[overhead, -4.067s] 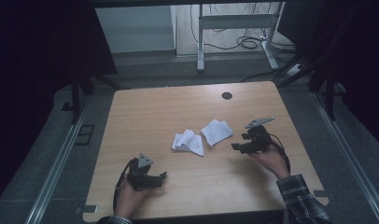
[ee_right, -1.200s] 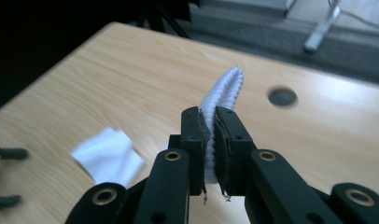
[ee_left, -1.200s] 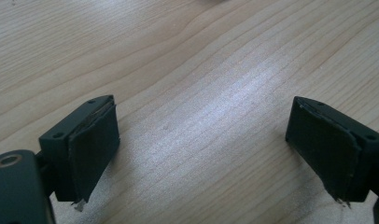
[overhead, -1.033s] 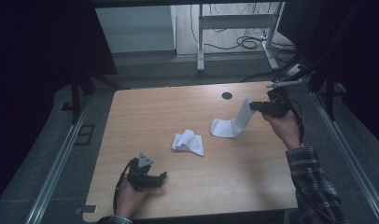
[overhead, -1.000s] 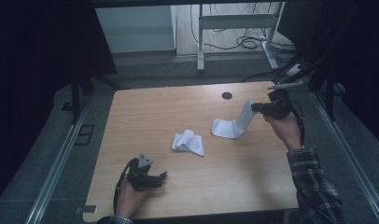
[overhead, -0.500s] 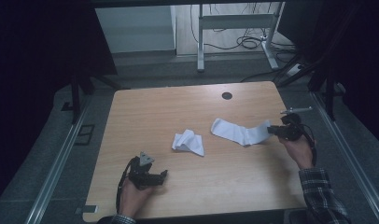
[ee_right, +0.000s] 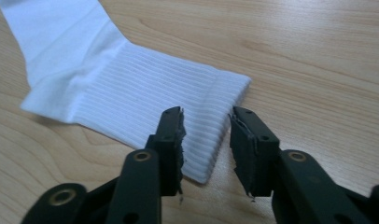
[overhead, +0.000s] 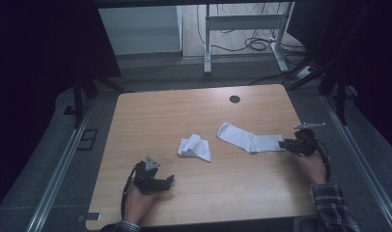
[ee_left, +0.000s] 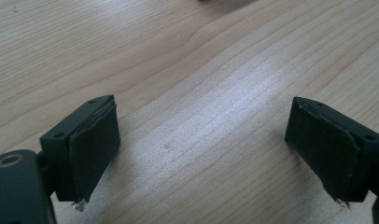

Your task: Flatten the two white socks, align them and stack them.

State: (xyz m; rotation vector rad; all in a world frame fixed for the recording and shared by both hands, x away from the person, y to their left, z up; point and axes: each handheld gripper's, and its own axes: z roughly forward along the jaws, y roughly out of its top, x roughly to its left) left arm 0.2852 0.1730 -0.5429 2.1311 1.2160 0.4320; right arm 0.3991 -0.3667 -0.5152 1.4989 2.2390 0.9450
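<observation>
The long white ribbed fabric sock (overhead: 249,140) lies flat and stretched out on the right half of the light wooden surface (overhead: 184,113), its rounded toe end pointing toward the middle and its cuff toward the right edge. In the right gripper view the sock (ee_right: 117,79) shows fine lengthwise ribbing on the leg, a plainer band of cuff at the end, and a smoother, unribbed foot part that bends away at the top left. The right gripper (ee_right: 206,135) sits low at the cuff with its jaws a little apart, the cuff's edge lying between them; the fabric is not pinched. In the high view this right gripper (overhead: 287,144) rests just at the sock's right end, held by the person's right hand (overhead: 310,162). A second, crumpled white fabric sock (overhead: 195,147) lies bunched near the middle of the surface, apart from the long one. The left gripper (overhead: 167,181) rests near the front left of the surface in the person's left hand (overhead: 138,200), and in its own view the left gripper (ee_left: 201,144) has its jaws spread wide over bare wood.
</observation>
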